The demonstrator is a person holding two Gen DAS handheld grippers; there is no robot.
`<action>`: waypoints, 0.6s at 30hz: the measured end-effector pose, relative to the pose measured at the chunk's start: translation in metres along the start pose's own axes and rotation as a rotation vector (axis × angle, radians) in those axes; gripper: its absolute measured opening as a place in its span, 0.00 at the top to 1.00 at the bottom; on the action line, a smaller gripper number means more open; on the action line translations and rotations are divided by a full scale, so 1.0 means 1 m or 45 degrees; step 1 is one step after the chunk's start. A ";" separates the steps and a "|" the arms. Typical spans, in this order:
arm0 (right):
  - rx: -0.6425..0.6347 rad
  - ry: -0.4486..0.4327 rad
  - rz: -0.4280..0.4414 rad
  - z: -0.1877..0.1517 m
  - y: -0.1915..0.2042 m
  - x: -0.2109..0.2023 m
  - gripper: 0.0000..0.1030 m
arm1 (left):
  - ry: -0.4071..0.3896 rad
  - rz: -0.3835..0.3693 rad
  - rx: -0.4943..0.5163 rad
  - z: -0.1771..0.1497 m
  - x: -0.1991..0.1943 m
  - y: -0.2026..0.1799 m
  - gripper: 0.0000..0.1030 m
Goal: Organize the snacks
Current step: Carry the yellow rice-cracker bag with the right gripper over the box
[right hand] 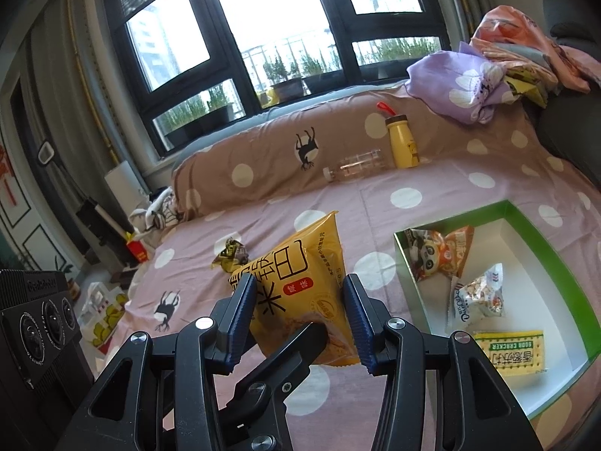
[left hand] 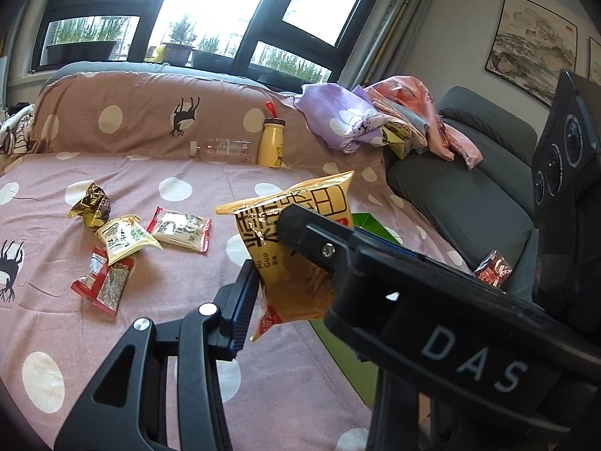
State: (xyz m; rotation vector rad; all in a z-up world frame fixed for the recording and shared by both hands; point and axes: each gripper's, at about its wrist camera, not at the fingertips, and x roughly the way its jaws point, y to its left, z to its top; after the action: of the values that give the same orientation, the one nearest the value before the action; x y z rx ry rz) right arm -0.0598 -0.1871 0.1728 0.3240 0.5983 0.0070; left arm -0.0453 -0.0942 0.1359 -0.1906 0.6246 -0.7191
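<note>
One bed (right hand: 338, 203) carries a green box (right hand: 541, 233) with three packets inside. Just left of it, aloft, the yellow snack bag (right hand: 296, 282) sits pinched between the right claw (right hand: 297, 289) pads. The left claw (left hand: 300, 278) touches the bag; its grip cannot be told.

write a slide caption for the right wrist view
Yellow snack bag between the right gripper jaws, above a spotted sheet, beside a green box holding three snacks.
</note>
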 end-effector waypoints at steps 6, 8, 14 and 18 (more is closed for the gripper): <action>0.056 -0.015 -0.021 0.004 -0.021 0.000 0.51 | 0.023 -0.015 0.063 0.005 0.016 -0.014 0.61; 0.076 -0.019 -0.036 0.005 -0.029 0.000 0.51 | 0.037 -0.034 0.063 0.005 0.022 -0.019 0.61; 0.126 -0.026 -0.054 0.007 -0.052 -0.003 0.51 | 0.072 -0.053 0.101 0.005 0.038 -0.036 0.61; 0.162 -0.027 -0.081 0.007 -0.066 -0.003 0.51 | 0.105 -0.069 0.125 0.006 0.050 -0.044 0.60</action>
State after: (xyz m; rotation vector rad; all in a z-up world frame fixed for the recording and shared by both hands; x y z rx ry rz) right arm -0.0638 -0.2522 0.1600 0.4275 0.5891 -0.0960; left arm -0.0375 -0.1609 0.1337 -0.0881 0.6628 -0.8115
